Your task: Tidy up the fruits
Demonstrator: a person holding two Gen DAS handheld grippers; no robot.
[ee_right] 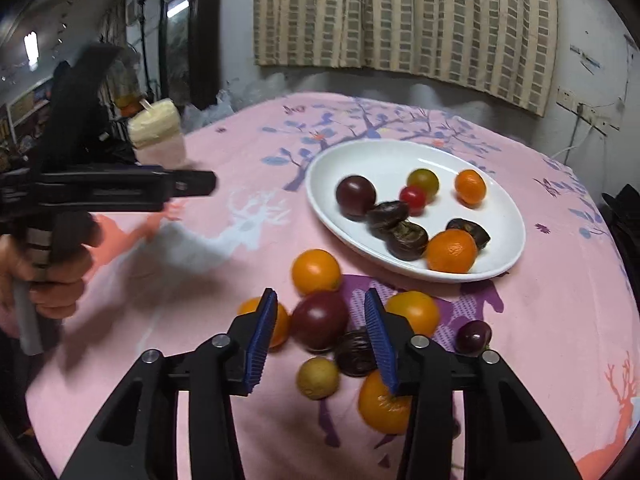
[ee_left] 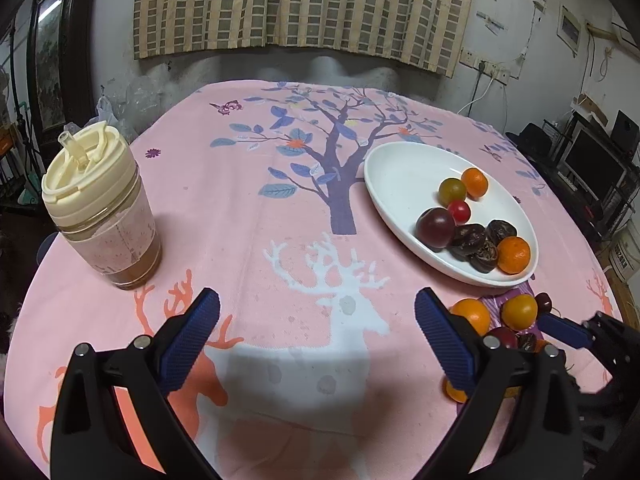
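Pink surface (ee_right: 560, 300) | my right hand-held gripper (ee_right: 320, 312) part-open around dark red tomato (ee_right: 319, 320), not gripping | soft, slick: I'd pinch its middle gently | left hand-held gripper (ee_left: 316, 320) wide, empty

Open left tool (ee_left: 318, 314) (fruit plate (ee_left: 400, 184) beyond)

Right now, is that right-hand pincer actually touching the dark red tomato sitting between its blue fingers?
Apart. The right wrist view shows pink cloth on both sides of the dark red tomato, between it and the right gripper's blue fingers.
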